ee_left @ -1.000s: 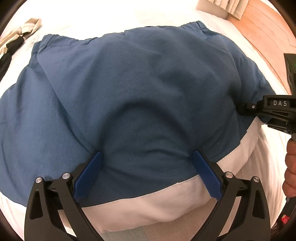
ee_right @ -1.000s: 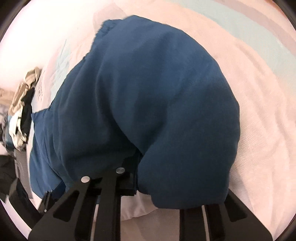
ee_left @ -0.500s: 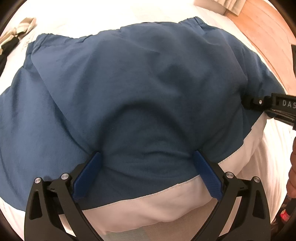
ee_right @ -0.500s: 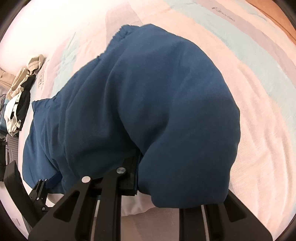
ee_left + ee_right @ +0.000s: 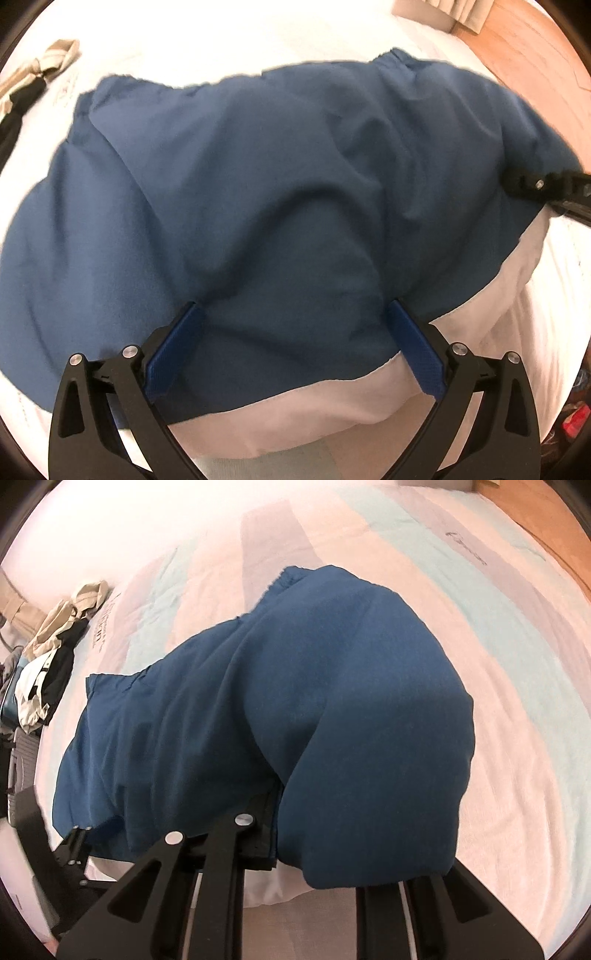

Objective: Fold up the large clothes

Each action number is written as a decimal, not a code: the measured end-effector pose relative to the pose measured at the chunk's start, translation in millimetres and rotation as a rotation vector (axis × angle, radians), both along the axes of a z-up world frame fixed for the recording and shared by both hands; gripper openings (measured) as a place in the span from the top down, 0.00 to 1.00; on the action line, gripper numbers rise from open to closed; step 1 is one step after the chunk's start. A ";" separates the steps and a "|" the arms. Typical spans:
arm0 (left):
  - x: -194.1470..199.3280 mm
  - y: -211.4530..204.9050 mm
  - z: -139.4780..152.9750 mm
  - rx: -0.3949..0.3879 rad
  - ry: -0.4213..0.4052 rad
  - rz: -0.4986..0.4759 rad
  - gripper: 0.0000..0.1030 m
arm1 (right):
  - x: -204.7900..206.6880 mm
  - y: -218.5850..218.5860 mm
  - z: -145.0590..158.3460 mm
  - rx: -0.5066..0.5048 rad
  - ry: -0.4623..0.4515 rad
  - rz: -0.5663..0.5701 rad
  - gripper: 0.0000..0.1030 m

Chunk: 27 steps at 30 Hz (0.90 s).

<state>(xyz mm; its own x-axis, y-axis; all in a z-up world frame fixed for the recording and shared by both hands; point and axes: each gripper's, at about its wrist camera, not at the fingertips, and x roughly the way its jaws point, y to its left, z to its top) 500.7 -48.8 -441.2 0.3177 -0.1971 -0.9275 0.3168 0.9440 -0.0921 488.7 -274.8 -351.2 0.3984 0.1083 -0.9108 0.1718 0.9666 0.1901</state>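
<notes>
A large dark blue garment (image 5: 266,206) with a white lining along its near edge lies spread on the bed and fills most of the left wrist view. My left gripper (image 5: 293,343) stands wide open, its blue pads either side of the near hem. In the right wrist view the same garment (image 5: 295,709) drapes over my right gripper (image 5: 280,834), whose fingertips are hidden under the cloth. The right gripper also shows at the right edge of the left wrist view (image 5: 543,186), pinching the garment's side edge.
The bed (image 5: 517,686) has a white sheet with pale pink and teal stripes. A pile of beige, white and black clothes (image 5: 55,642) lies at the far left; it also shows in the left wrist view (image 5: 40,70). Wooden floor (image 5: 524,37) lies beyond the bed's far right.
Both views have pulled back a little over the bed, so more sheet shows around the garment. The right gripper has shifted toward the right edge of the left wrist view, keeping the cloth.
</notes>
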 end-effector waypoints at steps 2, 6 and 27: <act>3.4 -2.2 -4.3 -0.001 0.000 0.002 0.05 | -2.2 1.6 4.7 -0.004 -0.009 0.012 0.86; 5.9 -1.1 -2.7 -0.019 -0.003 0.011 0.05 | -1.3 10.6 17.0 -0.021 -0.038 0.051 0.87; -17.1 80.2 41.3 -0.067 -0.072 0.110 0.06 | 6.0 112.5 84.4 -0.087 -0.195 0.338 0.89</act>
<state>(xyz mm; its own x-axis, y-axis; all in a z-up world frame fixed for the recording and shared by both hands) 483.6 31.4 -399.9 0.4059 -0.2178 -0.8876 0.2201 0.9659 -0.1364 494.7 -162.3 -266.8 0.5201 0.1890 -0.8330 -0.1902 0.9764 0.1028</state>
